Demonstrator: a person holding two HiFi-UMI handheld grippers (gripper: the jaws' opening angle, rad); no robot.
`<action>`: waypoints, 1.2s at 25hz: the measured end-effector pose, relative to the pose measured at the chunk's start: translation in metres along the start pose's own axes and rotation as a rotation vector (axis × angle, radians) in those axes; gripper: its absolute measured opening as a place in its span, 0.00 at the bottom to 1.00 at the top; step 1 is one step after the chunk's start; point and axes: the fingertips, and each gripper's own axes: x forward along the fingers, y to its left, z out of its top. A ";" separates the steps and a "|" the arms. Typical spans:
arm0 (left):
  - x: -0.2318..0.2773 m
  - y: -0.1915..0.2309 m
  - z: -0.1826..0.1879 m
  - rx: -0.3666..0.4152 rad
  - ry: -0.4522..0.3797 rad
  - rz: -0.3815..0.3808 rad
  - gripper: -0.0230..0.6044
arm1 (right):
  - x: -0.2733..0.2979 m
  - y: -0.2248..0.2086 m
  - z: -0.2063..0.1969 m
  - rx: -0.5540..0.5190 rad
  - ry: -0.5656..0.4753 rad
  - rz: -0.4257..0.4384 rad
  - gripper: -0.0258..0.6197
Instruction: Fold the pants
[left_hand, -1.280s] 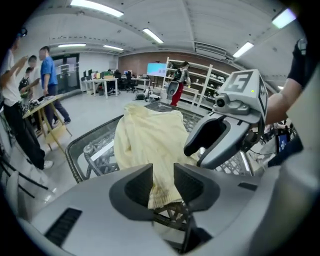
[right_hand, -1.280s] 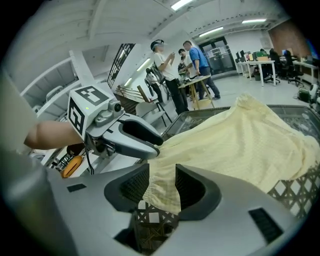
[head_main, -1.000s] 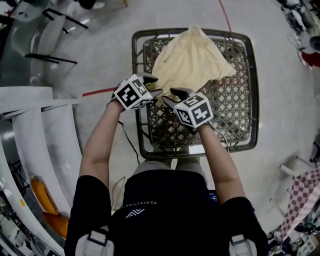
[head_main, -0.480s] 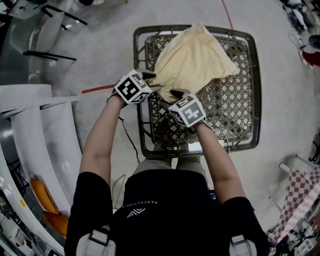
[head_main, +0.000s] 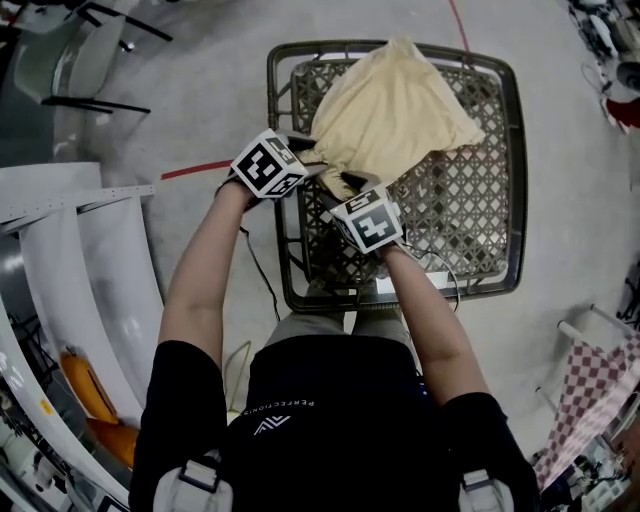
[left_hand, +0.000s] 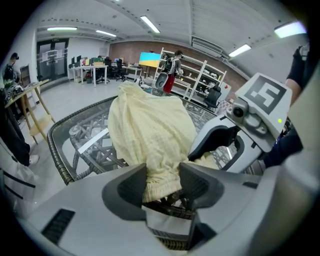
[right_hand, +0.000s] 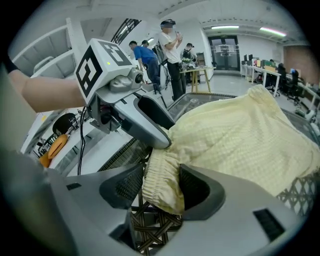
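Note:
Pale yellow pants (head_main: 390, 110) lie bunched in a dark wicker basket (head_main: 510, 180) on the floor. Both grippers meet at the elastic waistband at the pile's near left corner. My left gripper (head_main: 310, 160) has just been opening; its jaws stand wide, and in the left gripper view (left_hand: 162, 177) the waistband (left_hand: 160, 185) lies loose between them. My right gripper (head_main: 345, 183) has also just been opening. In its own view (right_hand: 160, 185) the waistband (right_hand: 162, 185) hangs between the pads, with a gap beside the left pad. The two grippers almost touch.
White curved panels (head_main: 90, 260) stand at the left, beside the person's left arm. A red line (head_main: 195, 170) runs on the concrete floor. A checked cloth (head_main: 600, 390) hangs at the lower right. People stand far off by shelves and desks.
Both grippers have sunk towards the basket and drawn closer together at the waistband. The right gripper's jaws stand wider. The pants rest lower in the basket.

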 end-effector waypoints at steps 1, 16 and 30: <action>0.001 0.000 0.000 -0.001 -0.002 0.001 0.37 | 0.001 -0.001 -0.001 -0.010 0.001 -0.011 0.39; 0.002 -0.002 -0.002 -0.006 -0.012 -0.033 0.38 | 0.009 0.000 -0.009 -0.197 0.018 -0.143 0.39; 0.000 -0.016 -0.015 0.272 0.083 -0.116 0.46 | -0.003 -0.010 -0.005 0.004 0.034 -0.011 0.23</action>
